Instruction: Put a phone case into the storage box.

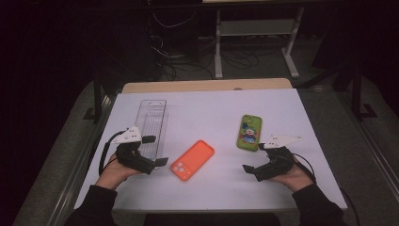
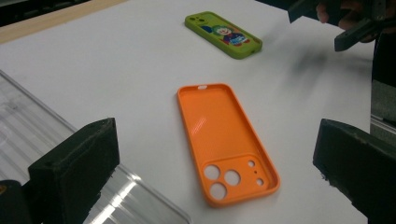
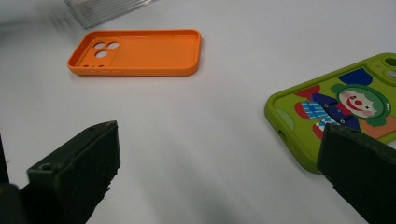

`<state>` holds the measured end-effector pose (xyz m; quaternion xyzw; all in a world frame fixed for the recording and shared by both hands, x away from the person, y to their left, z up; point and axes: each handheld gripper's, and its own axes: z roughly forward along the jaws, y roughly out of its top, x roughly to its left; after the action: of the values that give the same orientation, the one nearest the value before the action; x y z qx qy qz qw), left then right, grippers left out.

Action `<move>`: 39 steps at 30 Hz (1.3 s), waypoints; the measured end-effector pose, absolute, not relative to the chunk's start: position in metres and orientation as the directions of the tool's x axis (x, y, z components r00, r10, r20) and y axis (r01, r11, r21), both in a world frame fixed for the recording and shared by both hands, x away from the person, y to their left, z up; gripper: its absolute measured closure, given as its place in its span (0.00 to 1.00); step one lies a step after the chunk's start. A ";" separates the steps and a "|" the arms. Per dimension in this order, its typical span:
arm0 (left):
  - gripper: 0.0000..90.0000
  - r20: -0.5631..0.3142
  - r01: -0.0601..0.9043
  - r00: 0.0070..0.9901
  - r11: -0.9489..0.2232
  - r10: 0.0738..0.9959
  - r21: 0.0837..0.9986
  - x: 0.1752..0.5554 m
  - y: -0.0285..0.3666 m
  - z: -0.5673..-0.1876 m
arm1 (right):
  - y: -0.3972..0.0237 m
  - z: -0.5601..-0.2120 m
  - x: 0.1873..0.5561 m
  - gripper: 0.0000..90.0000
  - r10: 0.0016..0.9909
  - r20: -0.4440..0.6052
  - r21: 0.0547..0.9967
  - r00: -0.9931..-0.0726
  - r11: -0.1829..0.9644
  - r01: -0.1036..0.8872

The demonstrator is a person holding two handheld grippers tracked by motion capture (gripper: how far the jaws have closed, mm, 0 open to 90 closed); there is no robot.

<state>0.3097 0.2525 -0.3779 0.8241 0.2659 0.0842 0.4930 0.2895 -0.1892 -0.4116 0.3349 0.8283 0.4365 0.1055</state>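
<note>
Orange phone case (image 1: 192, 160) is lying hollow side up between both tongs, left tongs (image 1: 156, 150) and right tongs (image 1: 254, 157) gaping wide, apparently lining up to grab it.

One overhead camera, two low cameras riding along the fingers.
The high view looks forward and down on the worktop (image 1: 211, 183); both gripper views sit close, facing the orange case (image 1: 192, 160) (image 2: 229, 140) (image 3: 137, 52) from opposite sides, probably sharing the green case (image 2: 223, 33) (image 3: 327, 107) too.
</note>
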 end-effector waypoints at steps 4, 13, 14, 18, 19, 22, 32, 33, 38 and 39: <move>0.02 -0.118 0.354 0.844 -0.379 0.523 0.855 0.314 0.246 -0.375 | -0.189 -0.411 0.290 0.00 0.648 0.118 0.794 -0.753 0.394 0.464; 0.06 -0.134 0.361 0.843 -0.362 0.521 0.860 0.322 0.233 -0.370 | -0.189 -0.412 0.290 0.00 0.647 0.113 0.791 -0.754 0.400 0.462; 0.06 -0.136 0.364 0.841 -0.362 0.523 0.858 0.323 0.231 -0.370 | -0.189 -0.412 0.290 0.00 0.647 0.113 0.791 -0.754 0.400 0.462; 0.10 -0.134 0.362 0.847 -0.373 0.514 0.854 0.328 0.226 -0.370 | -0.188 -0.412 0.290 0.00 0.647 0.115 0.791 -0.754 0.399 0.463; 0.11 -0.133 0.361 0.848 -0.376 0.513 0.854 0.329 0.224 -0.369 | -0.189 -0.412 0.290 0.00 0.646 0.115 0.791 -0.754 0.400 0.463; 0.15 -0.140 0.368 0.848 -0.377 0.512 0.850 0.333 0.220 -0.369 | -0.188 -0.412 0.290 0.00 0.647 0.115 0.790 -0.753 0.400 0.464; 0.34 -0.141 0.368 0.845 -0.370 0.515 0.853 0.349 0.208 -0.365 | -0.189 -0.411 0.290 0.00 0.649 0.111 0.790 -0.753 0.401 0.463; 0.37 -0.145 0.369 0.847 -0.371 0.511 0.852 0.351 0.207 -0.366 | -0.188 -0.411 0.291 0.00 0.647 0.110 0.790 -0.755 0.404 0.461; 0.53 -0.146 0.376 0.847 -0.382 0.512 0.844 0.360 0.196 -0.367 | -0.188 -0.412 0.291 0.00 0.648 0.110 0.789 -0.753 0.404 0.463; 0.58 -0.142 0.376 0.846 -0.388 0.514 0.841 0.362 0.193 -0.367 | -0.188 -0.412 0.291 0.00 0.648 0.112 0.789 -0.753 0.403 0.464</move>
<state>0.3617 0.1934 -0.3667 0.8301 0.2680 0.0709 0.4837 0.2907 -0.1883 -0.4116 0.3346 0.8307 0.4321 0.1067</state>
